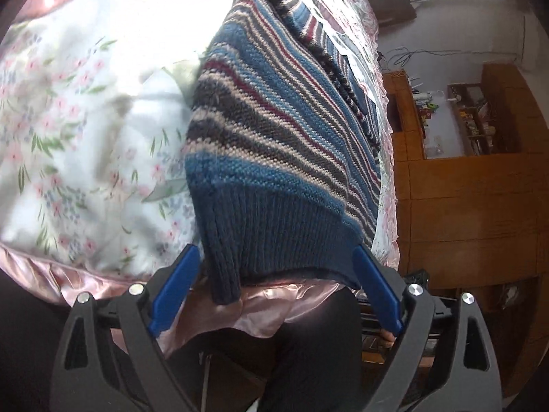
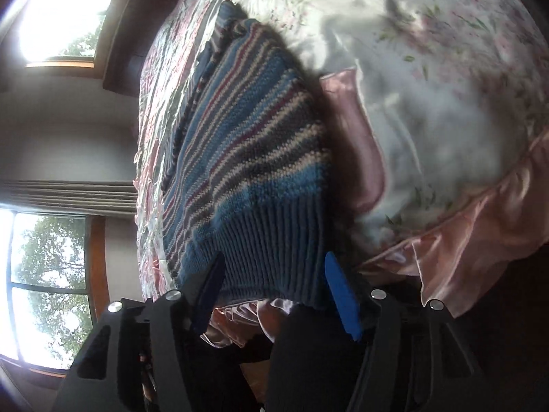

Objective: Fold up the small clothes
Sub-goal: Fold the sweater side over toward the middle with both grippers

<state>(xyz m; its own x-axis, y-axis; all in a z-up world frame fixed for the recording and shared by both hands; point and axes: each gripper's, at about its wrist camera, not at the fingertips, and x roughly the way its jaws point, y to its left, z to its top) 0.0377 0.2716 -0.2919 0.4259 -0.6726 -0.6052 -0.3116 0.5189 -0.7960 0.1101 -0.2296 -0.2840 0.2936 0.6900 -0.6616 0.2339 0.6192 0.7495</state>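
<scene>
Left wrist view: one striped knit sweater (image 1: 274, 130) on the bed (image 1: 68, 120), ribbed navy hem (image 1: 274, 240) hanging toward the camera past the pink satin frill (image 1: 260, 309) at the bed edge. One left gripper (image 1: 274, 261), two blue fingers (image 1: 171, 292) spread wide, hem sitting between them; contact with the knit not clear, right-hand pad tip partly behind the hem corner. Floral bedspread on the left, overexposed near the top. One wooden cabinet (image 1: 463, 189) on the right with a cluttered open shelf (image 1: 473, 120), cables on the wall above. Dark trouser leg (image 1: 308, 360) of the person below the frill. Right wrist view: same single sweater (image 2: 247, 158), lying near the bed's left edge, ribbed hem (image 2: 274, 250) again nearest the lens. One right gripper (image 2: 274, 271), two blue fingers (image 2: 339, 295) set wide either side of the hem, not closed on it as far as can be seen. One pink satin fold (image 2: 353, 144) just beside the sweater's right edge, white floral cover (image 2: 446, 103) beyond. Two windows on the left, upper (image 2: 65, 20) blown out, lower (image 2: 44, 274) showing trees; pleated curtain (image 2: 68, 195) between them. Sweater's far end partly in shadow.
</scene>
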